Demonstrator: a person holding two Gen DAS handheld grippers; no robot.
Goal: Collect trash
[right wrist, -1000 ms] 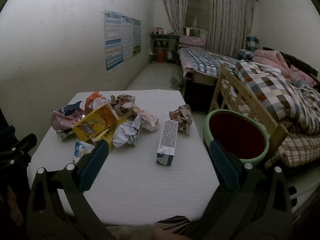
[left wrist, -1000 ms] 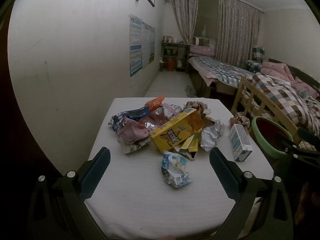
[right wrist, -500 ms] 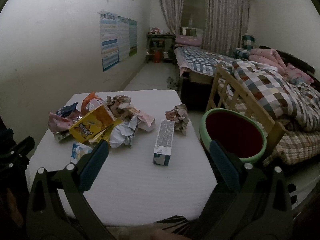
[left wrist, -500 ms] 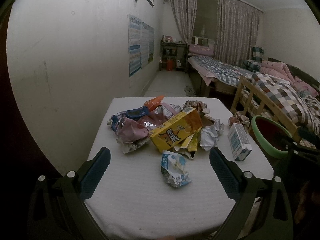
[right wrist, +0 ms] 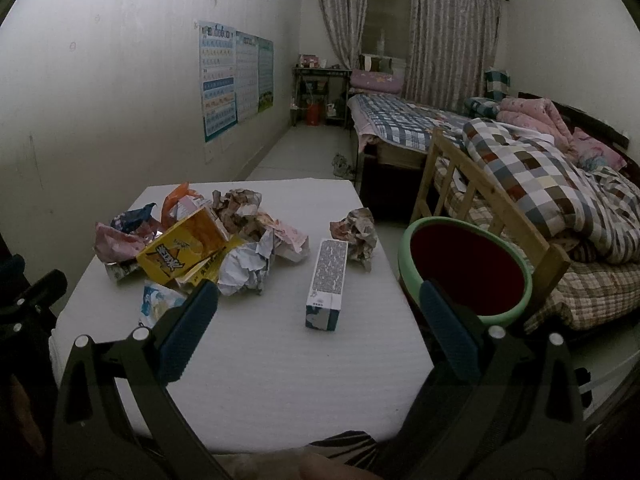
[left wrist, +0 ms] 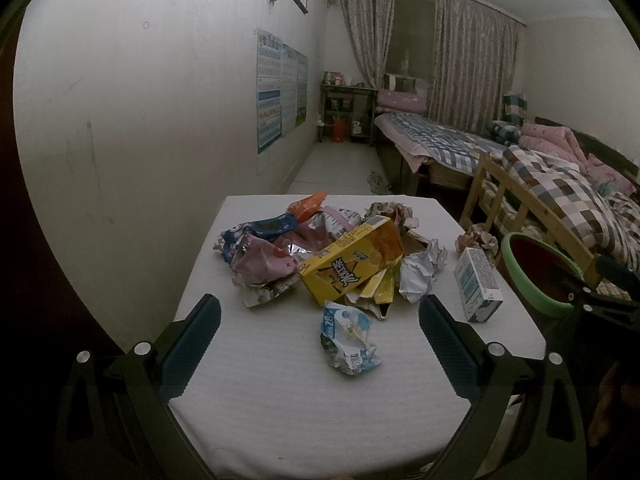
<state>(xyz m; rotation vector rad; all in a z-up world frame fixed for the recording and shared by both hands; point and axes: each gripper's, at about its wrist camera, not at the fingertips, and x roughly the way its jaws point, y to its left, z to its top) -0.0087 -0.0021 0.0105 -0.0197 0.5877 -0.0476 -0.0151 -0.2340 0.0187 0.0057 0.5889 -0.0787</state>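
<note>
White table (right wrist: pixel 260 360) bears crumpled trash (left wrist: pixel 320 256) — beds (right wrist: pixel 520 168) line the room.

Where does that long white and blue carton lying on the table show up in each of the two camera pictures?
Left wrist view: the carton lies at right, near the table's right edge.
Right wrist view: the carton lies near the middle.
Shared landmark: the green basin, to the carton's right in both.
</note>
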